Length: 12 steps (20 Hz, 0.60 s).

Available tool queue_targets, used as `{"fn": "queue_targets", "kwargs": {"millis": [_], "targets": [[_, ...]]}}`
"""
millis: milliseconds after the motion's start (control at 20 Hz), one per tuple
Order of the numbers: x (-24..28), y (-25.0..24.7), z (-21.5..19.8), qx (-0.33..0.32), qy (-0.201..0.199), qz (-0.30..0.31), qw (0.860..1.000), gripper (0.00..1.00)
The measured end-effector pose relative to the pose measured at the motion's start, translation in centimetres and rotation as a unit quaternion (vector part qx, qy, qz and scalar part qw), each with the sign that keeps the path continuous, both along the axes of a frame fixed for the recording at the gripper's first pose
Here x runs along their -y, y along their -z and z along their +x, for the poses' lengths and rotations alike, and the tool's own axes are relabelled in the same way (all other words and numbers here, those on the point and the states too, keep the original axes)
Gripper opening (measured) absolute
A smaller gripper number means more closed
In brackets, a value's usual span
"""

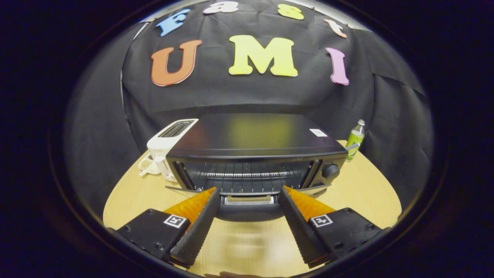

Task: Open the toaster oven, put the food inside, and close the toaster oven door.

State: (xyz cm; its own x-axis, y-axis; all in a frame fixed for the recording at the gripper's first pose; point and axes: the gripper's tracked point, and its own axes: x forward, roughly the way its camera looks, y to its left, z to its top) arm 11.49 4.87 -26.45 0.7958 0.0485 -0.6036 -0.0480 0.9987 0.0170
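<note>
Oven (254, 154) sat mid-counter (359, 193), door (249, 200) dropped flat toward the gripper (249, 195). Gripper wide open, holding nothing, fingers straddling the door handle — likely just released. No food visible. Toaster (168, 144) at left edge.

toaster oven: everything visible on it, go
The black metal toaster oven sits on the light wooden table, just ahead of the open tool. Its door hangs folded down and open, its handle between the tool's fingers, contact unclear. A wire rack shows inside, a round knob on the front, a white label on top. A white slot toaster stands alongside.
</note>
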Motion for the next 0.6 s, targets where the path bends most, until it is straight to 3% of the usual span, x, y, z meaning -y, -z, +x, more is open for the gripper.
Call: {"fn": "queue_targets", "kwargs": {"millis": [250,600], "targets": [[0.3,1.5,-3.0,-0.014,-0.016,-0.013,1.0,1.0],[0.5,5.9,-6.3,-0.092,-0.025,-0.01,0.995,1.0]]}}
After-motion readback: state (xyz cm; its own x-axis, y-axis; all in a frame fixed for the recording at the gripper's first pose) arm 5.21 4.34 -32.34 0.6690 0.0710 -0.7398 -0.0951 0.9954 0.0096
